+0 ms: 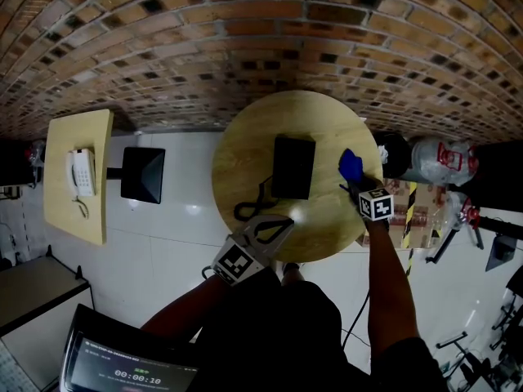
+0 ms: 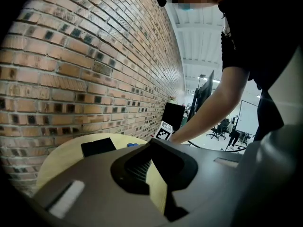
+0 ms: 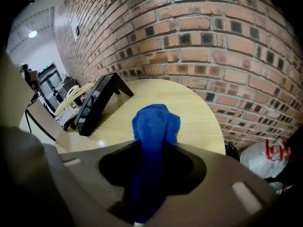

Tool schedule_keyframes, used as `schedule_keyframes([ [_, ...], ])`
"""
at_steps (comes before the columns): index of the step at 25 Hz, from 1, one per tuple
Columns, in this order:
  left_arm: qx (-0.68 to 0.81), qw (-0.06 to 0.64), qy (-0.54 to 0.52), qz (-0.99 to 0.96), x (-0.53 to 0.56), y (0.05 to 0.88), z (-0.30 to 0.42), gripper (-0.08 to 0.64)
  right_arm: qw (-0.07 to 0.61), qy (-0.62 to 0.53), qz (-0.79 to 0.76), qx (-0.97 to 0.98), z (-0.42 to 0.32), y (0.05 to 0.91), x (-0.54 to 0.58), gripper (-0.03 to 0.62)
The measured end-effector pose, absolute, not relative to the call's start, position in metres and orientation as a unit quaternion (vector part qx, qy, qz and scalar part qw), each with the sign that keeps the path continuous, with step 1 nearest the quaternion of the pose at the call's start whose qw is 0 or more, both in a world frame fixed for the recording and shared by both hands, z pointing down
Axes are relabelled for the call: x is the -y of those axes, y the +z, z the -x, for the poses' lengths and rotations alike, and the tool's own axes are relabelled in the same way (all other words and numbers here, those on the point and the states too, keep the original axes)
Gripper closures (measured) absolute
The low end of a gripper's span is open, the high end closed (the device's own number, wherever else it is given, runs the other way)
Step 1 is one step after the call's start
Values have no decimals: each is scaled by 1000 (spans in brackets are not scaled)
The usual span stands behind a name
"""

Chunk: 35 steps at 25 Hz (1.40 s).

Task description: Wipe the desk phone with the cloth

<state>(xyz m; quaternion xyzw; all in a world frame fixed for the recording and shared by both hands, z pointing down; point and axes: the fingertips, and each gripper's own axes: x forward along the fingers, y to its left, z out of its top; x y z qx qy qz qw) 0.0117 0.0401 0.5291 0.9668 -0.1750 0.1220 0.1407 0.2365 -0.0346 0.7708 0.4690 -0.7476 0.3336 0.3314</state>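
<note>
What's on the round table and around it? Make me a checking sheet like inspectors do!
Surface: round wooden table, pale top.
Job's things: black desk phone mid-table; blue cloth to its right, apart from it.
Clutter: nothing seen on the table.
Grippers: right gripper shut on the blue cloth; left gripper open, empty, over the table's near edge.
Cables: black cable looped on the table by the phone.
Surroundings: brick wall; side table with white phone; white bag.
</note>
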Motion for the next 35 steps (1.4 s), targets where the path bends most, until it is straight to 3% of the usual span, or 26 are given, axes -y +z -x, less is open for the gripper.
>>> schedule_keyframes([
  [7, 182, 142, 119, -966, -44, 522, -10, 560, 289, 343, -491, 747, -241, 760, 40, 342],
  [13, 205, 129, 100, -965, -39, 504, -8, 560, 259, 247, -487, 797, -222, 687, 55, 342],
  [20, 219, 114, 61, -967, -42, 456, -9, 560, 141, 167, -422, 880, -148, 552, 25, 342],
  [29, 221, 96, 33, -970, -79, 406, -13, 560, 28, 118, -331, 936, -70, 422, -60, 365],
  [35, 225, 84, 24, -970, -94, 379, -13, 560, 16, 71, -308, 949, -50, 379, -96, 467],
])
